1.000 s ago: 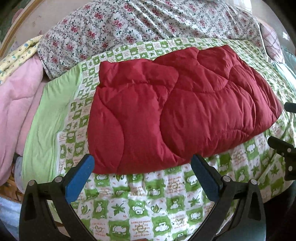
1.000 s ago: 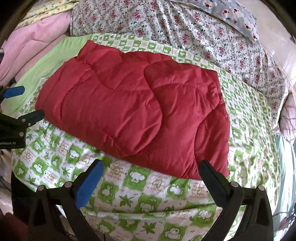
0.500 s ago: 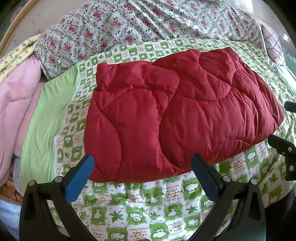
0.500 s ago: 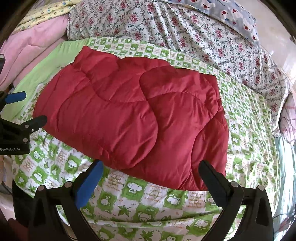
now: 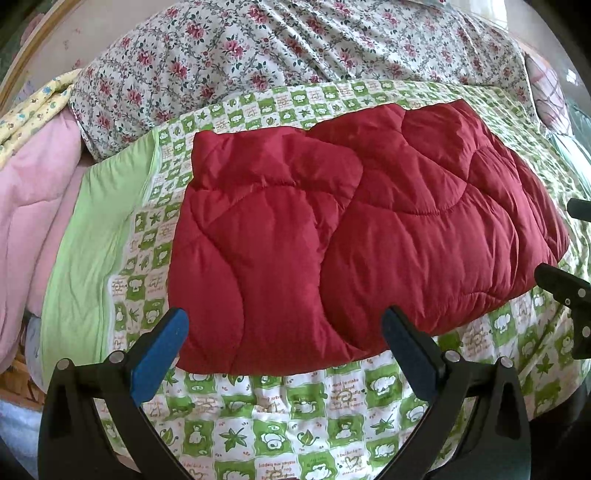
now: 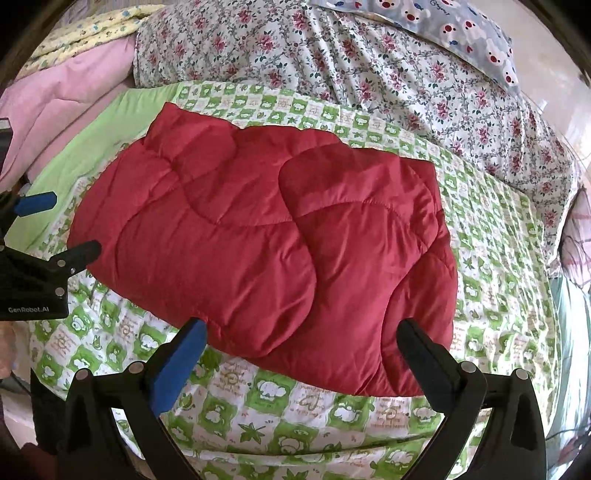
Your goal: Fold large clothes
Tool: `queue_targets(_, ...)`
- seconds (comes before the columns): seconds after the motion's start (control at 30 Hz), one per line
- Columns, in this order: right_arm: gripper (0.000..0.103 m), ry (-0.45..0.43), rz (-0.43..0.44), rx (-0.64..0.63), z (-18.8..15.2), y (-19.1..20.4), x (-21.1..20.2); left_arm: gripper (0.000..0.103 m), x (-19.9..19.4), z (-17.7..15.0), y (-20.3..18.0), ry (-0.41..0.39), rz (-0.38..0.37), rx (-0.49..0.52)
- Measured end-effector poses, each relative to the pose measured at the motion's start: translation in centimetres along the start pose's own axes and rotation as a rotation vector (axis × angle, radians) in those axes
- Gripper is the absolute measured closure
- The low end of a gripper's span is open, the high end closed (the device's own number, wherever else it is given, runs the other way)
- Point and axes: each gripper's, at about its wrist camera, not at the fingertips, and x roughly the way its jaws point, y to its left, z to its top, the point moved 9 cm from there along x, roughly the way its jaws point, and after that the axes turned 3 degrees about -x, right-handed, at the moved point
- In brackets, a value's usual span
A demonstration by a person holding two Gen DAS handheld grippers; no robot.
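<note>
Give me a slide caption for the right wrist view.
Open right gripper facing a folded red quilted garment on green checked bedding.

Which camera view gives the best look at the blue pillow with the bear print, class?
The right wrist view. There the blue pillow lies in plain sight at the top of the picture, behind the floral quilt, with its print clear. The left wrist view shows none of it that can be told for sure.

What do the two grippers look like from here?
Both look alike. The left gripper and right gripper have black angled frames with silver rivets at the joints and two wedge fingers each. One finger carries a blue pad, and the other reads dark. The left one's body, seen in the right wrist view, bears white "GenRobot.AI" lettering. No cables or sleeves show.
</note>
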Motion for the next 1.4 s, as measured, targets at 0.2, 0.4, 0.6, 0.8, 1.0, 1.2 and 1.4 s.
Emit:
queue_targets(0.2,0.000,0.003,0.003,0.002,0.3,-0.1,0.3,0.000,0.2,0.4,0.1,0.002,0.000,-0.003)
queue_targets(0.4,0.000,0.004,0.004,0.005,0.6,-0.4,0.5,0.000,0.7,0.8,0.1,0.006,-0.001,-0.002)
queue_targets(0.6,0.000,0.003,0.008,0.012,1.0,-0.7,0.8,0.000,1.0,1.2,0.1,0.005,-0.003,-0.006)
queue_targets(0.8,0.000,0.001,0.009,0.012,1.3,-1.0,0.9,0.000,1.2,1.6,0.1,0.003,0.002,-0.009)
queue_targets(1.0,0.000,0.000,0.013,0.017,1.7,-1.3,1.0,0.000,1.4,2.1,0.3,0.001,0.013,-0.018)
queue_targets(1.2,0.000,-0.004,0.017,0.026,2.5,-1.2,1.4,0.000,1.5,2.5,0.2,-0.011,0.016,-0.021)
queue_targets(1.4,0.000,-0.007,0.018,0.026,2.8,-1.1,1.6,0.000,1.6,2.9,0.0,-0.012,0.015,-0.026)
